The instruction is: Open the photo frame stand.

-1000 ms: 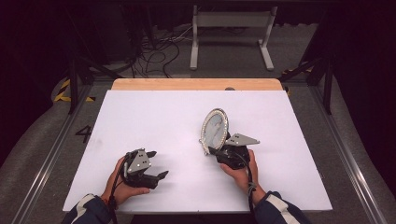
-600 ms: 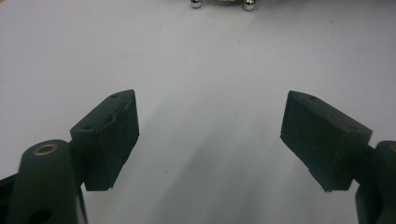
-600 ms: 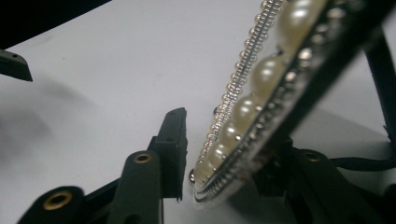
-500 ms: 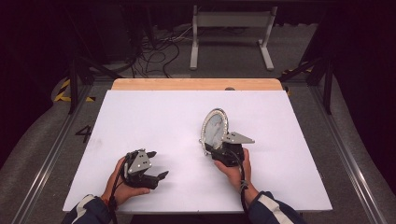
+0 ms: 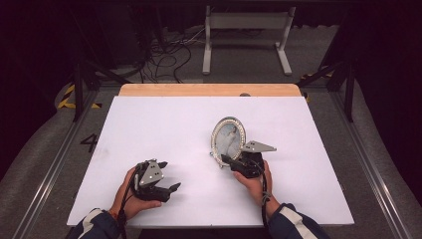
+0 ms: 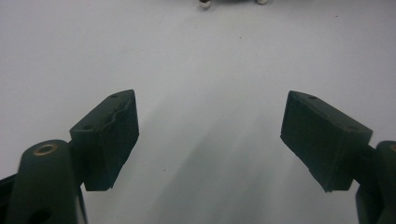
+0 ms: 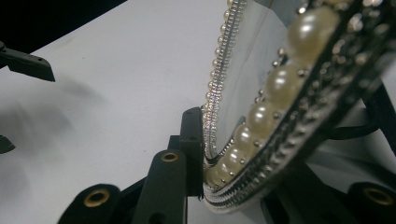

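The picture frame (image 5: 228, 140) stands upright near the middle of the white table (image 5: 149, 124), its lower rim pinched by your right gripper (image 5: 230, 160) — a low grip that keeps the oval face clear. Bare table lies all around it, the edges well off. Your left gripper (image 5: 168, 175) rests apart, toward the near edge.

In the left gripper view the jaws stand spread over bare table.

In the right gripper view the jaws have just been closing; the pad (image 7: 192, 140) presses the pearl rim (image 7: 261, 121) — squarely gripped.

place: lab | signs: white test table (image 5: 149, 124); floor cables (image 5: 164, 55); metal stand (image 5: 246, 30)
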The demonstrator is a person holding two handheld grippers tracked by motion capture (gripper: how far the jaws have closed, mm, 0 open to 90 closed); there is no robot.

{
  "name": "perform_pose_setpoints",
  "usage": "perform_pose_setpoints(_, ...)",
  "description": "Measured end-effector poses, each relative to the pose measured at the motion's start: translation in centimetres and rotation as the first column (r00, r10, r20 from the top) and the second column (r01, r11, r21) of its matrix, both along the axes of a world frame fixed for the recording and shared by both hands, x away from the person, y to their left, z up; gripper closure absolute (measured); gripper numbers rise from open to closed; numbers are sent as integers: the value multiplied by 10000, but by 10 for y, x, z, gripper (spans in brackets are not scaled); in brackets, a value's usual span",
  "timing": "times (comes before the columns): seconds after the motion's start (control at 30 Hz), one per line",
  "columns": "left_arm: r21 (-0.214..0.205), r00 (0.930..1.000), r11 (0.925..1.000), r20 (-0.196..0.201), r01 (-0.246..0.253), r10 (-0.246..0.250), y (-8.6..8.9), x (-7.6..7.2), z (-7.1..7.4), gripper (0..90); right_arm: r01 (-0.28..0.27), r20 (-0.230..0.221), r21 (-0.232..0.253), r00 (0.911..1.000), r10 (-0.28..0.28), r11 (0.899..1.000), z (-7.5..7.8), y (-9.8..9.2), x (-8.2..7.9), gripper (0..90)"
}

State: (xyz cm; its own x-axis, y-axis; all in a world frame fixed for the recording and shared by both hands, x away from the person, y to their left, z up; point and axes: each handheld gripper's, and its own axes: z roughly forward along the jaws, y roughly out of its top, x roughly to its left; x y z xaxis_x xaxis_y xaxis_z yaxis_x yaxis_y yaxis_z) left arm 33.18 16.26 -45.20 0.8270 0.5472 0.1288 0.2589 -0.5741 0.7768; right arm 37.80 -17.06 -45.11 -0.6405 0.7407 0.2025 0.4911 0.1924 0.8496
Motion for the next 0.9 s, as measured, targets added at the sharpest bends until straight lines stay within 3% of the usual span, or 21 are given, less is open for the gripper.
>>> perform_pose_setpoints(0.27, 9, 9999, 9999, 13, 137, -137, -3, 2, 0, 195, -899, -423, 46, 9950, 900, 9959, 4, -6, -1, 800)
perform_pose_setpoints(0.5, -77, 9996, 9996, 11, 268, -268, -7, 8, 2, 193, -842, -360, -54, 9958, 840, 9964, 4, -6, -2, 777)
perform_pose_setpoints(0.6, -196, 9994, 9992, 41, 354, -353, -10, 14, 5, 191, -638, -179, -147, 9978, 636, 9979, 7, -9, -5, 714)
perform_pose_setpoints(0.73, -479, 9986, 9975, -5, 524, -525, -16, 27, 8, 191, -581, -49, -150, 9983, 581, 9982, 9, -12, -9, 706)
perform_pose_setpoints(0.9, -665, 9967, 9948, -189, 770, -784, -31, 54, 11, 174, -398, 273, -509, 9988, 412, 9979, 11, -14, -17, 661)
